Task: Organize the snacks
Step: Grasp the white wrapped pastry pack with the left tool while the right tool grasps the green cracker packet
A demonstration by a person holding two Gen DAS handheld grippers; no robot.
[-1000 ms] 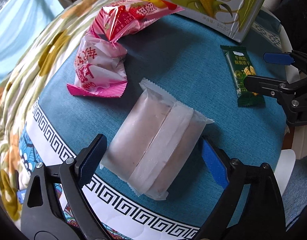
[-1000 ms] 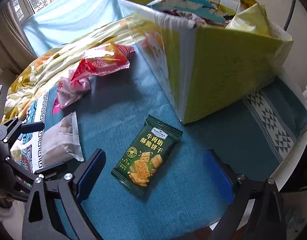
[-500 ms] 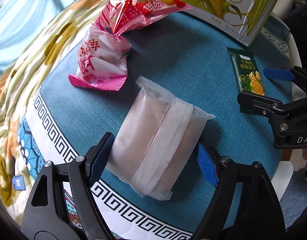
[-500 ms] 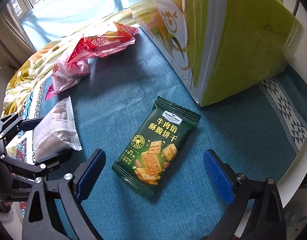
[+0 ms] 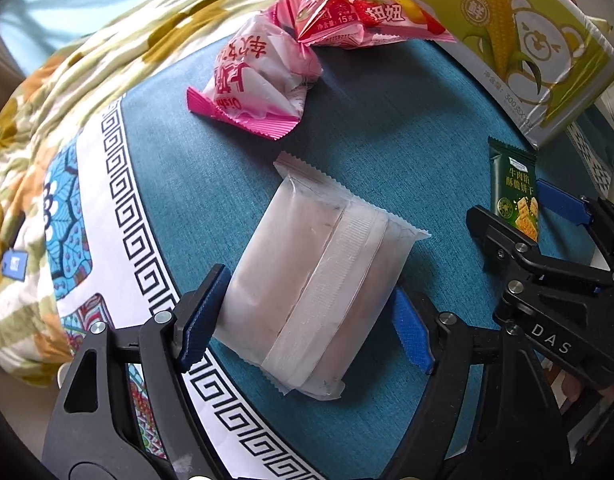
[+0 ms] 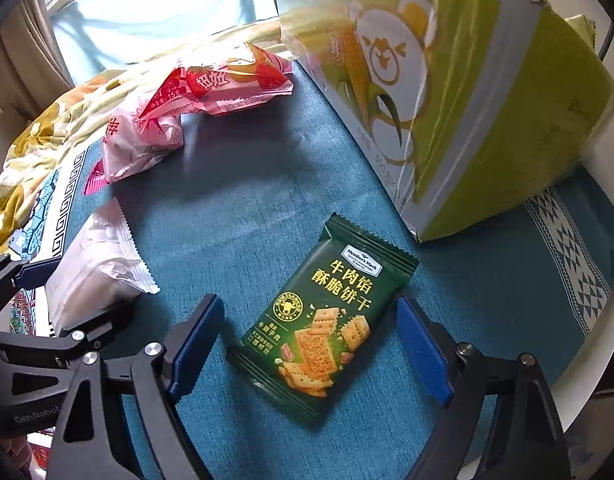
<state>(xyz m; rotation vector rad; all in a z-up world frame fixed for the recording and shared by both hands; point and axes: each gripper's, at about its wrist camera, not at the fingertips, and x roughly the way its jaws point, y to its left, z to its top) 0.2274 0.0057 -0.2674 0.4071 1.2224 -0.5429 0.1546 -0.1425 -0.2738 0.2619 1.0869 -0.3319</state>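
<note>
The left tool points down at a frosted white plastic snack packet that lies on the teal cloth of the table. Its blue pads have just been closing and now sit against both long sides of this packet.

The right tool is above a dark green cracker packet with gold letters. Its jaws have just been closing too, but the pads stand apart from the packet on each side.

Beyond both tools lie a pink and white crinkled wrapper and a red strawberry-print packet, touching each other. Just beside them, a yellow-green cardboard box with a bear picture stands.
</note>
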